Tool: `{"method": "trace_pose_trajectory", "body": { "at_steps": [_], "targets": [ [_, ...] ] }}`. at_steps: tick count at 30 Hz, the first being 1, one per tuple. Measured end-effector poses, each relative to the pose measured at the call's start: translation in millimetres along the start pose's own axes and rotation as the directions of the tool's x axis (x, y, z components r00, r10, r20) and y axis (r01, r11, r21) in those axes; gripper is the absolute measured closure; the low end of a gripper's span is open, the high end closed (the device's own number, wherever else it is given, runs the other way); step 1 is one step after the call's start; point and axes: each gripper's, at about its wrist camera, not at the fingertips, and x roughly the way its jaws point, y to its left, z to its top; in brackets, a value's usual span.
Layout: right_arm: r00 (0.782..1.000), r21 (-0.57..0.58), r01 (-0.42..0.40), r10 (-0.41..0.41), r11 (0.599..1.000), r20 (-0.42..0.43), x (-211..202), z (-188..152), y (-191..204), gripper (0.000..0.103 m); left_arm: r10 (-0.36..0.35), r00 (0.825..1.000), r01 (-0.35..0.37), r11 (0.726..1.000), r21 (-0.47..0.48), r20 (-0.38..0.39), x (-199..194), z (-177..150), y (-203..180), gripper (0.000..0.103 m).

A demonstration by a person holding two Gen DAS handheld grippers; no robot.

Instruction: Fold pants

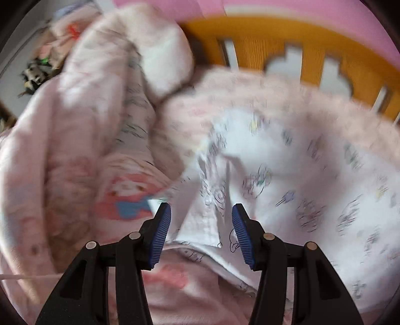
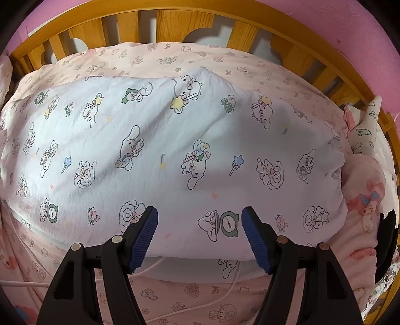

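Note:
The pants [image 2: 175,150] are white cloth printed with cartoon animals and stars, and they lie spread flat across a pink bed sheet [image 2: 190,292]. My right gripper [image 2: 200,211] hangs open just above their near hem, with nothing between its blue pads. The left wrist view is smeared by motion. There the pants [image 1: 300,175] fill the right side, with a folded edge running toward me. My left gripper [image 1: 201,210] stands open over that edge. The cloth lies under and between the fingers, and the pads do not press on it.
A yellow wooden bed rail [image 2: 180,20] runs along the far side below a pink wall [image 1: 275,10]. A heap of pink blanket [image 1: 82,100] rises at the left. A thin white cable [image 2: 225,290] crosses the sheet. A printed pillow [image 2: 367,130] and a dark object [image 2: 387,240] sit at the right.

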Motion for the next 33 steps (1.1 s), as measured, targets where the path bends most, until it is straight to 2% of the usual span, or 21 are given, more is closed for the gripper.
{"method": "trace_pose_trajectory", "body": {
  "at_steps": [4,6,9,11,12,15,19,21,23,24,25,30,33],
  "targets": [
    [1.0,-0.003,0.001,-0.001,1.0,0.002,-2,-1,-2,0.032,0.138,0.987,-0.129,0.986,0.11,-0.081,49,9,-18,0.057],
    [1.0,0.003,0.002,-0.002,1.0,-0.001,-1,-1,-5,0.032,0.187,0.976,-0.17,0.975,0.139,-0.114,65,12,-14,0.069],
    [1.0,0.015,0.004,-0.004,1.0,-0.009,2,-1,-9,0.032,0.268,0.956,-0.258,0.961,0.097,-0.117,71,21,10,0.078],
    [1.0,0.027,0.001,0.0,1.0,-0.014,4,-1,-11,0.032,0.332,0.941,-0.331,0.943,0.027,-0.055,55,28,29,0.078],
    [1.0,0.032,0.0,0.0,0.999,-0.013,4,-1,-12,0.032,0.339,0.94,-0.34,0.941,-0.006,-0.03,45,29,37,0.078],
    [1.0,0.034,-0.001,0.001,0.999,-0.001,-1,-2,-14,0.032,0.285,0.958,-0.282,0.957,-0.067,0.036,10,28,47,0.078],
    [0.999,0.048,-0.001,-0.001,0.999,0.038,-15,-2,-18,0.032,0.131,0.981,-0.125,0.991,-0.049,0.144,-44,18,30,0.075],
    [0.998,0.061,-0.003,0.0,0.998,0.057,-23,-1,-22,0.032,0.019,0.984,-0.013,0.999,-0.032,0.175,-68,11,16,0.063],
    [0.998,0.07,-0.003,-0.001,0.998,0.067,-29,-1,-26,0.032,-0.094,0.98,0.099,0.995,-0.019,0.173,-85,2,1,0.056],
    [0.997,0.073,-0.004,-0.001,0.997,0.072,-32,-2,-28,0.032,-0.124,0.977,0.128,0.992,-0.017,0.171,-93,-6,-7,0.056],
    [0.997,0.075,-0.006,0.0,0.997,0.077,-34,-2,-30,0.032,-0.147,0.975,0.151,0.989,-0.01,0.169,-99,-14,-15,0.055],
    [0.997,0.073,0.002,-0.008,0.997,0.082,-36,-10,-34,0.032,-0.195,0.973,0.193,0.981,0.027,0.125,-105,-51,-53,0.036],
    [0.998,0.084,-0.003,-0.002,0.996,0.062,-29,-15,-39,0.032,-0.195,0.978,0.195,0.981,0.009,0.068,-90,-65,-65,0.034]
  ]
}}
